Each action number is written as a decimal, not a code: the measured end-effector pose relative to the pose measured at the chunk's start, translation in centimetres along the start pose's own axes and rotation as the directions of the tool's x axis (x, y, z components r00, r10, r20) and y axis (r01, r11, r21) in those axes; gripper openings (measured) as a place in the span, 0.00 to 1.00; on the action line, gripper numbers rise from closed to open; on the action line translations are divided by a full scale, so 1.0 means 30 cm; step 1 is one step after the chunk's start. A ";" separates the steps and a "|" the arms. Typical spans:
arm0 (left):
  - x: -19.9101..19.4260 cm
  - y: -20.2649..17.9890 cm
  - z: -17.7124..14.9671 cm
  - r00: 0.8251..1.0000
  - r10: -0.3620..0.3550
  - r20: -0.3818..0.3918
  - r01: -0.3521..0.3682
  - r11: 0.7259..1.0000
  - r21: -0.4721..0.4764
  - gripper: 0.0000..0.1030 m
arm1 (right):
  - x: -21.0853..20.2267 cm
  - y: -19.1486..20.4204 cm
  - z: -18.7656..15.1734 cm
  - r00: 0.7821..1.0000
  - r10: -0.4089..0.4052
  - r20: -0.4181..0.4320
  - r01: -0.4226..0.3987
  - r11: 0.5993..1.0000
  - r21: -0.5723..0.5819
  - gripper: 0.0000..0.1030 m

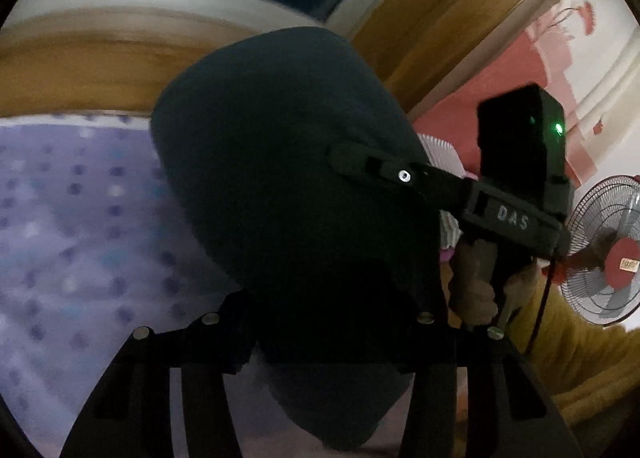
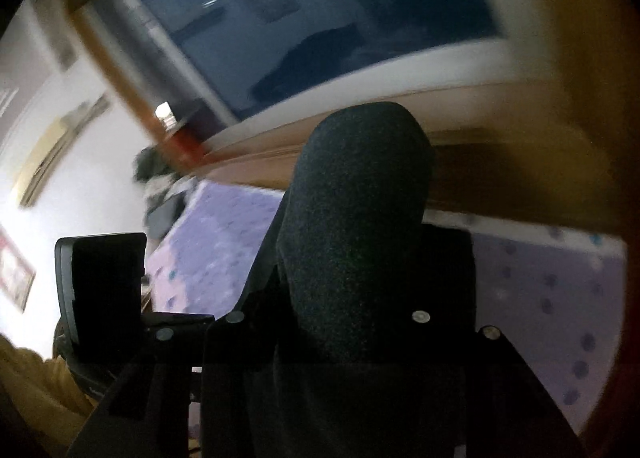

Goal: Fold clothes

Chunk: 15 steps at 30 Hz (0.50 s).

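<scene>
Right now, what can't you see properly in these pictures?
- Left wrist view: the dark cloth covers the left gripper's fingertips, and its lower end is cut off by the edge.
- Right wrist view: the dark cloth hides the right gripper's fingertips.
- Both views: the window and spotted bedsheet are blurred.
- What garment it is: cannot tell.

1. I am in a home bedroom: a bed under a lilac dotted sheet [image 1: 72, 218], with a wooden headboard [image 1: 80, 58].
2. A pedestal fan [image 1: 608, 258] stands beside floral wallpaper [image 1: 560, 42].
</scene>
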<state>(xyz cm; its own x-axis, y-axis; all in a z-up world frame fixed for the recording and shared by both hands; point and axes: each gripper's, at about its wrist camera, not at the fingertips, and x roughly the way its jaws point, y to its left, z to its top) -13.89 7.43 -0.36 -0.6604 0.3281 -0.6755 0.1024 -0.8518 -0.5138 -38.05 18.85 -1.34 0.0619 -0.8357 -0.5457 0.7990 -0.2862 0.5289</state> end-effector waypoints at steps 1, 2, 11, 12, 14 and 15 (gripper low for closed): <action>-0.042 -0.003 -0.016 1.000 0.019 0.021 -0.019 1.000 -0.005 0.49 | 0.032 0.041 0.005 0.999 0.031 -0.028 -0.032 0.999 -0.038 0.39; -0.086 -0.001 -0.038 0.998 0.042 0.045 -0.042 0.999 -0.018 0.49 | 0.065 0.082 0.010 0.996 0.060 -0.058 -0.065 0.995 -0.075 0.39; -0.258 0.097 -0.265 0.958 0.263 0.117 -0.233 0.947 -0.223 0.49 | 0.389 0.419 0.011 0.903 0.216 -0.371 -0.348 0.874 -0.339 0.39; -0.250 0.124 -0.290 0.958 0.269 0.103 -0.236 0.938 -0.255 0.49 | 0.433 0.424 -0.007 0.892 0.203 -0.404 -0.353 0.870 -0.343 0.39; -0.226 0.165 -0.332 0.961 0.268 0.074 -0.234 0.924 -0.303 0.49 | 0.521 0.434 -0.045 0.867 0.175 -0.467 -0.363 0.863 -0.351 0.39; -0.214 0.184 -0.352 0.962 0.266 0.060 -0.233 0.917 -0.325 0.49 | 0.566 0.438 -0.064 0.853 0.160 -0.497 -0.368 0.860 -0.354 0.40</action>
<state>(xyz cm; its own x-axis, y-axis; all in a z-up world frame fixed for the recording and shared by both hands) -1.23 4.95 -4.46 -0.6525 0.0647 -0.7550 0.4894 -0.7247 -0.4851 -25.35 1.80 -4.88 0.4782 -0.5256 -0.7037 0.8760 0.2273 0.4255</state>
